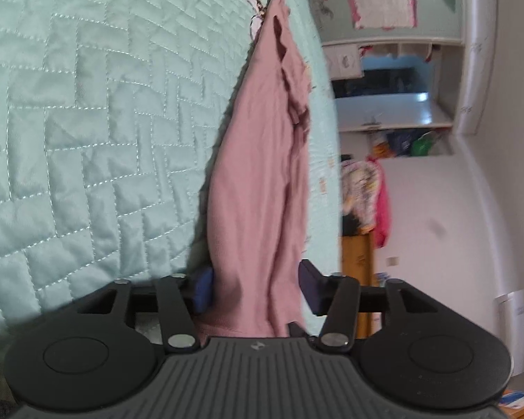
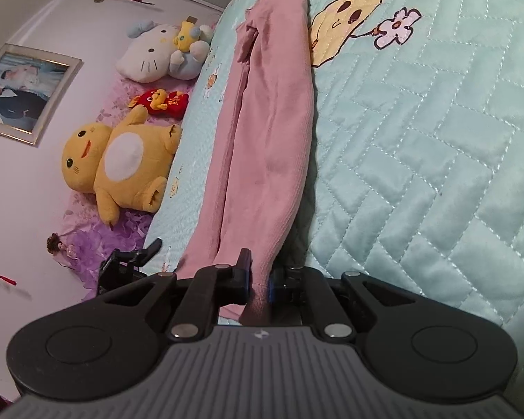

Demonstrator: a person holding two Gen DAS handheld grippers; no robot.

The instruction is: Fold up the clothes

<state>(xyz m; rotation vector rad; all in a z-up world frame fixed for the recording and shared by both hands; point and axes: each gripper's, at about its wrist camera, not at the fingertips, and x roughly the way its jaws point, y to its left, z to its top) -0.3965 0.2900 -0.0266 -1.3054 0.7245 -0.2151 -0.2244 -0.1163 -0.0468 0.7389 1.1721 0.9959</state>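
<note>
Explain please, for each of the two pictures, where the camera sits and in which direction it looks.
Left wrist view: sits on the left gripper, looks along its open fingers at the pink garment on the quilted bedspread; shelves beyond.
Right wrist view: sits on the right gripper, shut on the pink garment; plush toys beyond the bedspread.
Shared: garment and bedspread.
</note>
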